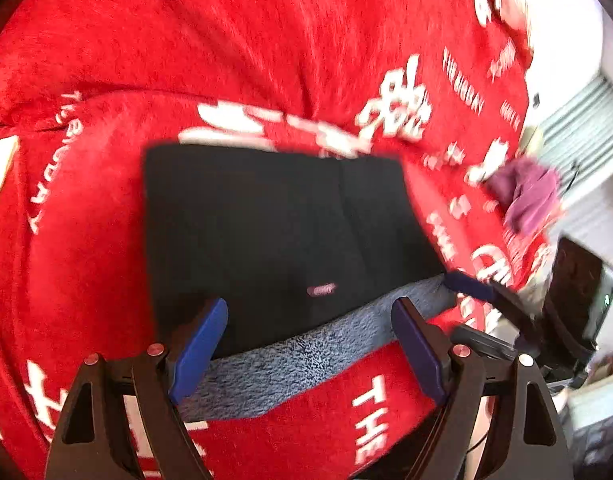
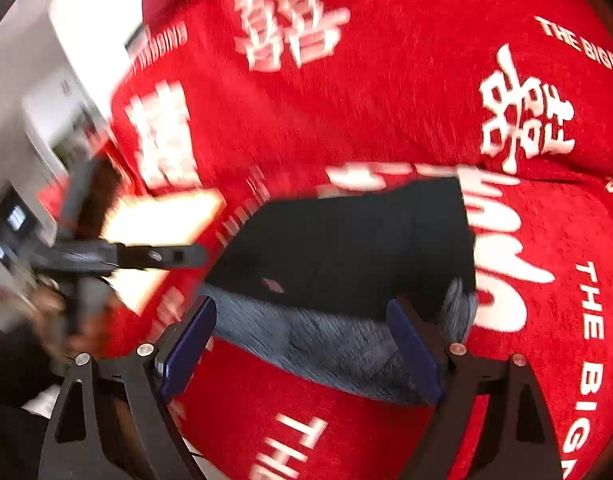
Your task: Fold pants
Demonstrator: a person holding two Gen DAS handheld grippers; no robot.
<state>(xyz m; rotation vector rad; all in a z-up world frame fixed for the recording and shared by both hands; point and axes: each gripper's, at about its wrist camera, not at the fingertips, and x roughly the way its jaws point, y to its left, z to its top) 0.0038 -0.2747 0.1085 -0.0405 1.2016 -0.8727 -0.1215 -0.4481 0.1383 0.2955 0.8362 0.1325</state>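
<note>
The black pants (image 1: pixel 266 232) lie folded into a flat rectangle on a red blanket (image 1: pixel 266 60), with a grey fleecy lining (image 1: pixel 306 364) showing along the near edge. My left gripper (image 1: pixel 310 320) stands open over that edge, its blue pads wide apart and not pressing the cloth. In the right wrist view the same pants (image 2: pixel 346 248) and lining (image 2: pixel 338 344) lie in front of my right gripper (image 2: pixel 302 328), which is open too, with the lining below its spread fingers. A blue fingertip (image 1: pixel 466 284) of the right gripper shows at the pants' right corner.
The red blanket (image 2: pixel 386 100) with white lettering covers the whole surface and bulges into folds behind the pants. A purple cloth (image 1: pixel 526 196) lies at its right edge. A dark screen-like device (image 1: pixel 578 288) sits beyond. A person's hand (image 2: pixel 46 308) with the blurred left gripper is at left.
</note>
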